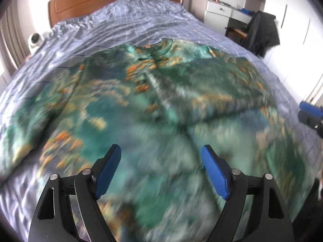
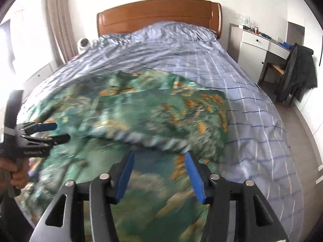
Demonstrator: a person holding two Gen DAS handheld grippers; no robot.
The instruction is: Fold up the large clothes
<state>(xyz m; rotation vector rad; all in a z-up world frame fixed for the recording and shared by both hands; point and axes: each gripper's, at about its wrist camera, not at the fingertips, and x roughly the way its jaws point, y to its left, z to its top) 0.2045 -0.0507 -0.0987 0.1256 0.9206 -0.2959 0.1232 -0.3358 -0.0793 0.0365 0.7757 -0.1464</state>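
A large green garment (image 1: 153,104) with orange and cream print lies spread on the bed, collar toward the headboard; it also shows in the right wrist view (image 2: 153,113). Its right side is folded over the middle, the folded edge running across the cloth (image 2: 141,139). My left gripper (image 1: 161,153) is open and empty above the garment's near part; it also shows in the right wrist view (image 2: 60,132), at the left. My right gripper (image 2: 159,157) is open and empty, its fingertips at the folded edge; part of it shows in the left wrist view (image 1: 310,115) at the right.
The bed (image 1: 141,20) has a blue checked cover and a wooden headboard (image 2: 159,14). A white round device (image 2: 83,43) sits at the bed's far left. A white desk (image 2: 260,42) and a chair with a dark jacket (image 2: 298,70) stand to the right.
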